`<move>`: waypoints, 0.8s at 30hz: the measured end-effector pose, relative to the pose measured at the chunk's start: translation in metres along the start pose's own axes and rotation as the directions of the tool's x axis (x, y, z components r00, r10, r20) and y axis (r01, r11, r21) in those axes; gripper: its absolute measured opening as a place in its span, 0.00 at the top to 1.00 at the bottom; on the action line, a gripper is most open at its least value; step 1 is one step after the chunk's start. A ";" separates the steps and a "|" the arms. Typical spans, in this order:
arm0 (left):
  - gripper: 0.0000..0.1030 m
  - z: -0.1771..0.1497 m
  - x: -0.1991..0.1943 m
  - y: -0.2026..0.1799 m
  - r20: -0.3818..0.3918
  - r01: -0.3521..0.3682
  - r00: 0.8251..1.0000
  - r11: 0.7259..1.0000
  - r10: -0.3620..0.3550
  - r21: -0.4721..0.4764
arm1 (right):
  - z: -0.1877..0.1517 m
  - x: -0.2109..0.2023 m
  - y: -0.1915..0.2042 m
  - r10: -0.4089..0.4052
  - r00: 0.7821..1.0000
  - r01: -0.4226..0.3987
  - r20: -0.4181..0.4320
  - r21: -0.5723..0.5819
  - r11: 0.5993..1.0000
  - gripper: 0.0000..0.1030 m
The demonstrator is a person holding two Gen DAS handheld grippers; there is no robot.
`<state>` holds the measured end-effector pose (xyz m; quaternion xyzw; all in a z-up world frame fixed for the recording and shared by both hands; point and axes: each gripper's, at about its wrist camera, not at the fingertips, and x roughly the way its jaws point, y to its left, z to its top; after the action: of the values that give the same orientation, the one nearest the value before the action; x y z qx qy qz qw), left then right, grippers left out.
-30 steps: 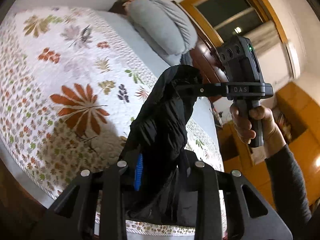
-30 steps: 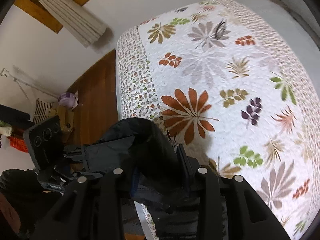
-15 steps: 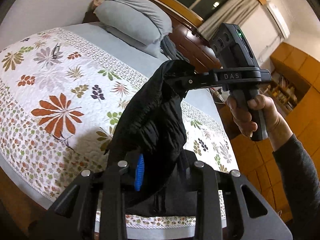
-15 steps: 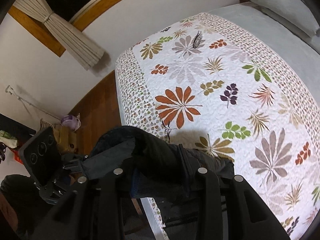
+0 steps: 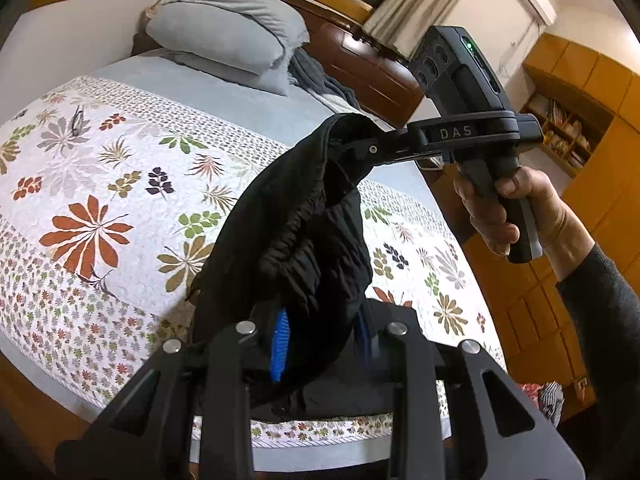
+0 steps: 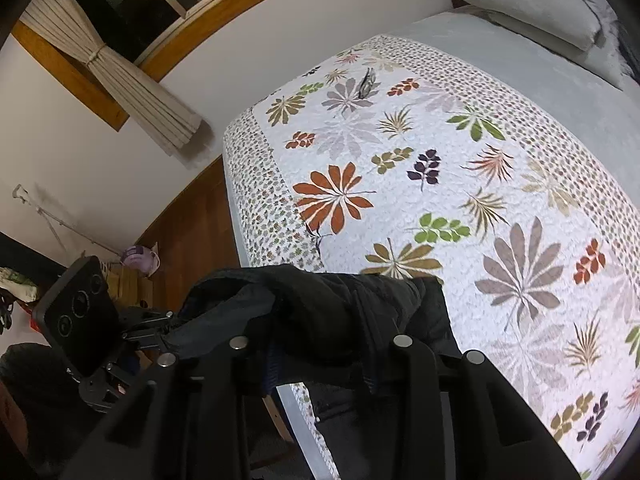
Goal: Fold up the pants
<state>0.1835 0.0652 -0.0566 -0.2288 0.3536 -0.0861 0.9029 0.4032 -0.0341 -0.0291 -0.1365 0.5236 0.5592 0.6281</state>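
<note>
Both grippers are matte black plastic with silver screws; left gripper (image 5: 320,344) has blue ribbed pads, right gripper (image 5: 352,148) says "DAS" with a green LED, dark grey sleeve (image 5: 604,312).

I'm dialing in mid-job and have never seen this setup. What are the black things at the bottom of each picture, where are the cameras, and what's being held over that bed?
There is no robot arm. A person holds a hand-held gripper in each hand, and each carries a fisheye camera looking along its jaws, so the black frame at the bottom of each picture is that gripper itself.

The left wrist view shows the left gripper below and the right gripper opposite, gripped by a hand. The right wrist view shows the right gripper.

Both are shut on one pair of black pants, bunched and lifted above the bed. On the bed lie a leaf-patterned quilt and a grey pillow.
</note>
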 end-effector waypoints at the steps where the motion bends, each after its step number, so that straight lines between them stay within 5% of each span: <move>1: 0.75 -0.001 0.002 -0.005 -0.005 -0.001 1.000 1.000 0.001 0.011 | -0.003 -0.002 -0.002 0.000 1.000 0.000 0.004 0.004 1.000 0.69; 24: 0.75 -0.022 0.032 -0.067 -0.093 0.006 0.996 0.987 0.009 0.163 | -0.075 -0.046 -0.034 -0.033 0.997 0.028 0.071 0.071 0.997 0.70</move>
<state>0.1928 -0.0115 -0.0578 -0.1494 0.3873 -0.1246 0.9012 0.4019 -0.1275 -0.0367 -0.1021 0.5175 0.5355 0.6595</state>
